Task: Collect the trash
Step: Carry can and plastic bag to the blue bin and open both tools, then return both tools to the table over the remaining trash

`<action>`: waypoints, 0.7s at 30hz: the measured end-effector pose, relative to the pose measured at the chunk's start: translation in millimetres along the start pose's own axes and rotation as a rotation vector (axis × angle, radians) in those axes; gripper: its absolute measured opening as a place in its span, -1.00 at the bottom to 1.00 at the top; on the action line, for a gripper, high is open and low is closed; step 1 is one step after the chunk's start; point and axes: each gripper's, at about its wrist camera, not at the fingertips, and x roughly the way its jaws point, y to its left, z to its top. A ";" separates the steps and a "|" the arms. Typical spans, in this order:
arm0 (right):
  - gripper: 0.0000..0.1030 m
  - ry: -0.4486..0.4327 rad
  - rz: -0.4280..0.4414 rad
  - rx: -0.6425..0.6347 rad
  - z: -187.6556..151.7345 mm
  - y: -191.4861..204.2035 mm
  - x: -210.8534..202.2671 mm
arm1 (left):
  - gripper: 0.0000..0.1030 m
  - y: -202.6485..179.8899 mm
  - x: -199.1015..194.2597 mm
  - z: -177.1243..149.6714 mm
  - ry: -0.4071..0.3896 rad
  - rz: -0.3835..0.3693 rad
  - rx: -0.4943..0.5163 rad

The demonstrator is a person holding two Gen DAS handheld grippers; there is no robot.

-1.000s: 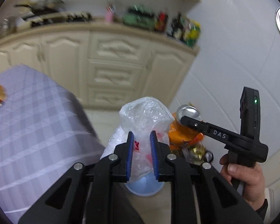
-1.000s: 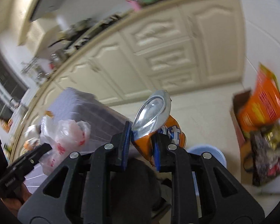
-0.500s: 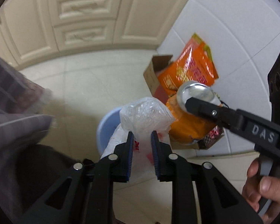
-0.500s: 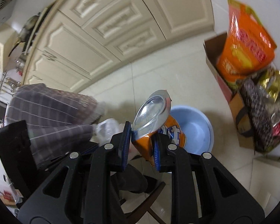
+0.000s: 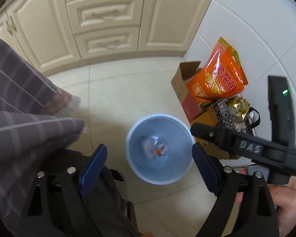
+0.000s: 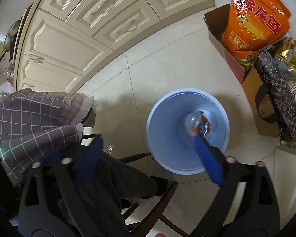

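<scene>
A round light-blue bin (image 5: 177,136) stands on the pale tile floor below both grippers. The crumpled clear plastic bag (image 5: 154,150) lies at its bottom. In the right wrist view the same bin (image 6: 167,138) holds the orange drink can (image 6: 199,124), lying loose at the bottom. My left gripper (image 5: 149,167) hangs over the bin, its jaws opening wide with nothing between the blue pads. My right gripper (image 6: 149,160) is also opening above the bin, and its jaws are empty. One of the right gripper's fingers (image 5: 207,134) reaches in from the right, held by a hand (image 5: 286,201).
Right of the bin sits a cardboard box (image 5: 180,83) holding an orange bag (image 5: 219,79), next to a dark patterned bag (image 6: 280,98) with gold wrappers. Cream cabinets (image 5: 104,19) line the back. A plaid tablecloth (image 5: 19,118) hangs at the left. A dark chair (image 6: 167,193) is below.
Both grippers sank toward the bin and tipped downward. The left one let go of the plastic bag and the right one of the can; both now lie in the bin.
</scene>
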 end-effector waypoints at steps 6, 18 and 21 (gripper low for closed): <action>0.88 -0.030 -0.033 -0.008 -5.5 10.7 -15.3 | 0.73 2.6 -52.3 -0.1 -0.100 0.014 0.009; 0.88 -0.192 0.031 -0.146 -1.7 94.4 -89.6 | 0.77 13.8 -166.1 -5.6 -0.317 0.011 -0.008; 0.88 -0.249 0.074 -0.206 -2.3 128.5 -117.0 | 0.78 21.6 -196.7 -9.1 -0.375 0.023 -0.023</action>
